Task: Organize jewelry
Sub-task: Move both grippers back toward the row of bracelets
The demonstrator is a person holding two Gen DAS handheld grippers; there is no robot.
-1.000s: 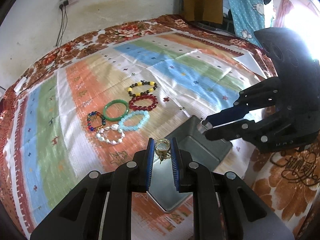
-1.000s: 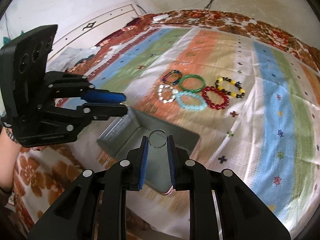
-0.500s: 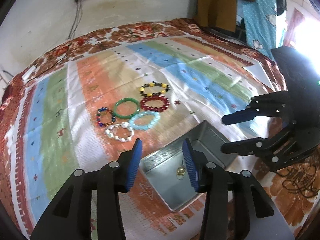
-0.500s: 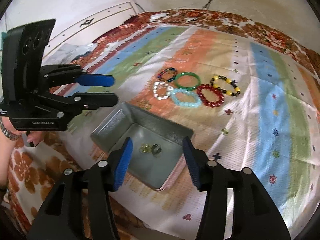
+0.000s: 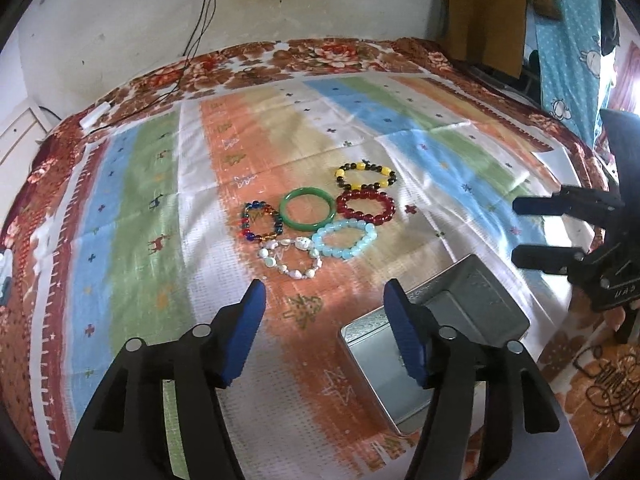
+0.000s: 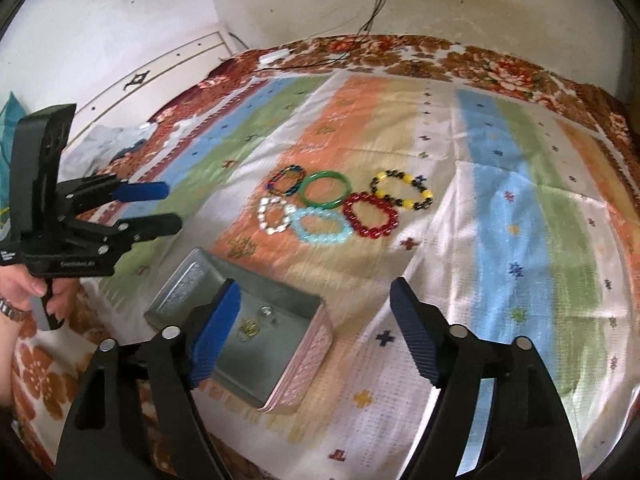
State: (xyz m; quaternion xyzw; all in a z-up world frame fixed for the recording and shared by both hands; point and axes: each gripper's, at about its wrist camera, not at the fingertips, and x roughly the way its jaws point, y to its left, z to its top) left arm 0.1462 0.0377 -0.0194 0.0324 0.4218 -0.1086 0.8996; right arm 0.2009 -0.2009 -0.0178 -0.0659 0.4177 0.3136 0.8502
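Note:
A grey metal tin [image 6: 180, 294] lies open on the striped cloth; a gold ring [image 6: 249, 327] and a silver ring [image 6: 266, 313] lie inside it. Several bracelets lie in a cluster beyond it: green bangle [image 5: 307, 211], red beads [image 5: 366, 207], yellow-black beads [image 5: 366, 175], pale blue beads [image 5: 345, 239], white beads [image 5: 290, 259], multicoloured beads [image 5: 260, 222]. My left gripper [image 5: 323, 330] is open and empty above the cloth, left of the tin [image 5: 472, 304]. My right gripper [image 6: 316, 330] is open and empty above the tin's right side.
The striped cloth [image 5: 160, 208] covers a floral bedspread [image 5: 248, 64]. A wall with a socket and cables [image 5: 208, 4] stands behind. Clothes hang at the back right [image 5: 488, 12]. The right gripper shows at the right edge [image 5: 536, 232].
Both grippers opened and let their rings fall into the tin. Both then pulled back and up, with jaws spread wider.

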